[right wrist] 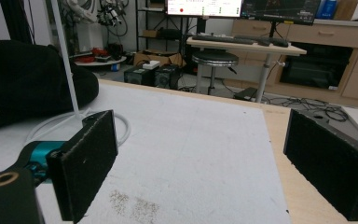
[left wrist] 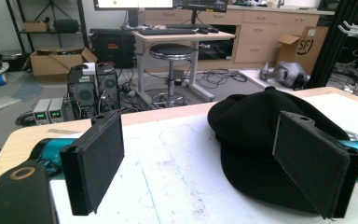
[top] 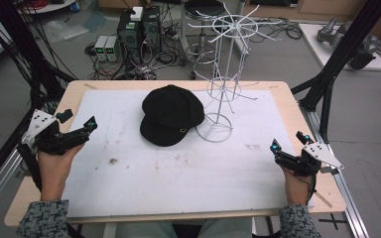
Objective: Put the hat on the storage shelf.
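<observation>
I hold both grippers with jaws apart and empty, the left gripper (top: 90,124) nearer the black cap (top: 171,114), which lies mid-counter beside the white wire rack (top: 224,89), the right gripper (top: 286,145) farther off.

One black cap (top: 171,114), one white wire rack (top: 222,74), two claws (top: 77,130) (top: 288,145)

Black cap (top: 171,114), white wire stand (top: 223,74), white mat (top: 178,163) — speckled sleeves (top: 44,218).
</observation>
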